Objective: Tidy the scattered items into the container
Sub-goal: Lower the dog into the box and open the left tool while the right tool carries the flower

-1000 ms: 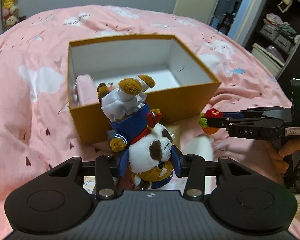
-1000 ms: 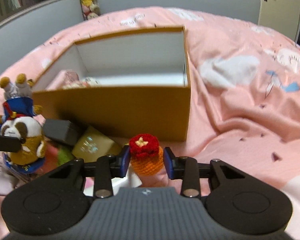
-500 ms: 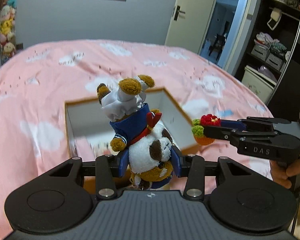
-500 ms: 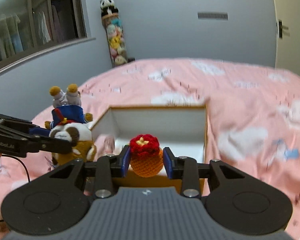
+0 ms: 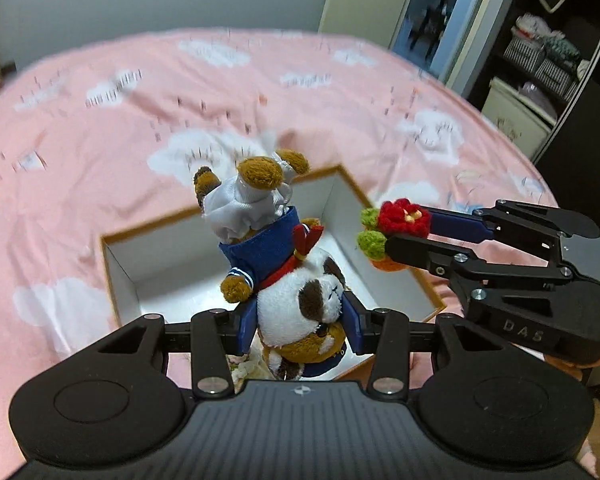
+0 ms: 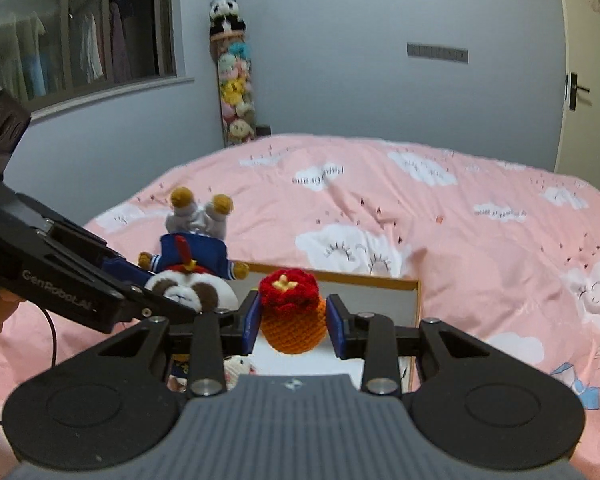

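Observation:
My left gripper is shut on a plush dog in a blue sailor suit, held upside down by its head above the open orange box. My right gripper is shut on a crocheted orange fruit with a red flower top, also held over the box. The right gripper with the fruit shows in the left wrist view to the right of the plush. The plush and the left gripper show at the left of the right wrist view. Small items lie inside the box, mostly hidden.
The box sits on a bed with a pink cloud-print cover. A door and dark shelves with baskets stand at the right. A column of stacked plush toys and a window are by the far wall.
Both grippers have risen from the bed in front of the box and moved forward over its opening, each still holding its toy.

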Motion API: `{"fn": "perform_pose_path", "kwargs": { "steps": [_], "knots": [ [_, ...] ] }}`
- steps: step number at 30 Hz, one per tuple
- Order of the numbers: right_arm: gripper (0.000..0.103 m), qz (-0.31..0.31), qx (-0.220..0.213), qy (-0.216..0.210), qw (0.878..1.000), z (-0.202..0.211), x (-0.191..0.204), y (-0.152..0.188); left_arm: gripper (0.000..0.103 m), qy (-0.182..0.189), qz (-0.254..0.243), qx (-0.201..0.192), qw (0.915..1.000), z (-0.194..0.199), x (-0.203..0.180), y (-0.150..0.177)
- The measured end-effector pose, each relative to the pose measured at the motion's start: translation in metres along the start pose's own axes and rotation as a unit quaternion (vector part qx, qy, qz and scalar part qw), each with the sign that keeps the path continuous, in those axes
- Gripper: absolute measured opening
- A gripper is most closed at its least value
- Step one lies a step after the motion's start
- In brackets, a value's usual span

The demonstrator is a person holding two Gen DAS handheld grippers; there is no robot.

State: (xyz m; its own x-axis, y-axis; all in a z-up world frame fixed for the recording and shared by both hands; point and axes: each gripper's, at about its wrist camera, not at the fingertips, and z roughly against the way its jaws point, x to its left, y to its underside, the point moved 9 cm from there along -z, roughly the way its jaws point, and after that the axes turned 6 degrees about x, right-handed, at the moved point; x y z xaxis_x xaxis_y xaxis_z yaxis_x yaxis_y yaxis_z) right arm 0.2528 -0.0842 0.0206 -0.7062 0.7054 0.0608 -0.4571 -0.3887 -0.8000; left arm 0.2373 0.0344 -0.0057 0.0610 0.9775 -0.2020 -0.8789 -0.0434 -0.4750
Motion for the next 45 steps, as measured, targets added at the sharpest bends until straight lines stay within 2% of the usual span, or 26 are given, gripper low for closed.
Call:
{"fn": "perform_pose_path", "kwargs": {
  "steps": [5, 10, 15, 19, 23, 28, 35, 38, 40, 45],
  "knots": [
    [0.037, -0.035, 0.054, -0.014, 0.998, -0.040, -0.013, 0.017, 0.050, 0.010, 0.017, 0.057, 0.9982, -0.045, 0.012, 0.005],
    [0.038, -0.076, 0.099, -0.033, 0.992, -0.067, -0.023, 0.039, 0.050, 0.033, 0.053, 0.109, 0.9921, -0.082, 0.021, 0.014],
    [0.037, -0.098, 0.142, -0.030, 0.985, -0.085, -0.033, 0.060, 0.050, 0.041, 0.081, 0.177, 0.9800, -0.113, 0.024, 0.021],
    [0.037, -0.113, 0.170, -0.038, 0.978, -0.098, -0.037, 0.071, 0.051, 0.021, 0.079, 0.218, 0.9725, -0.130, 0.028, 0.030],
    [0.037, -0.114, 0.187, -0.046, 0.975, -0.106, -0.035, 0.074, 0.053, 0.027, 0.098, 0.229, 0.9682, -0.134, 0.035, 0.034],
    [0.037, -0.124, 0.200, -0.059, 0.970, -0.111, -0.036, 0.075, 0.054, 0.037, 0.105, 0.223, 0.9684, -0.126, 0.041, 0.037],
    [0.037, -0.131, 0.206, -0.050, 0.969, -0.117, -0.035, 0.074, 0.054, 0.059, 0.134, 0.216, 0.9654, -0.114, 0.054, 0.041],
    [0.037, -0.145, 0.208, -0.038, 0.967, -0.121, -0.039, 0.075, 0.061, 0.080, 0.125, 0.215, 0.9653, -0.107, 0.052, 0.039],
    [0.037, -0.148, 0.210, -0.032, 0.966, -0.125, -0.037, 0.076, 0.063, 0.077, 0.109, 0.214, 0.9676, -0.100, 0.049, 0.040],
    [0.037, -0.161, 0.222, -0.029, 0.961, -0.135, -0.035, 0.082, 0.062, 0.069, 0.095, 0.209, 0.9709, -0.092, 0.051, 0.041]
  ]
}}
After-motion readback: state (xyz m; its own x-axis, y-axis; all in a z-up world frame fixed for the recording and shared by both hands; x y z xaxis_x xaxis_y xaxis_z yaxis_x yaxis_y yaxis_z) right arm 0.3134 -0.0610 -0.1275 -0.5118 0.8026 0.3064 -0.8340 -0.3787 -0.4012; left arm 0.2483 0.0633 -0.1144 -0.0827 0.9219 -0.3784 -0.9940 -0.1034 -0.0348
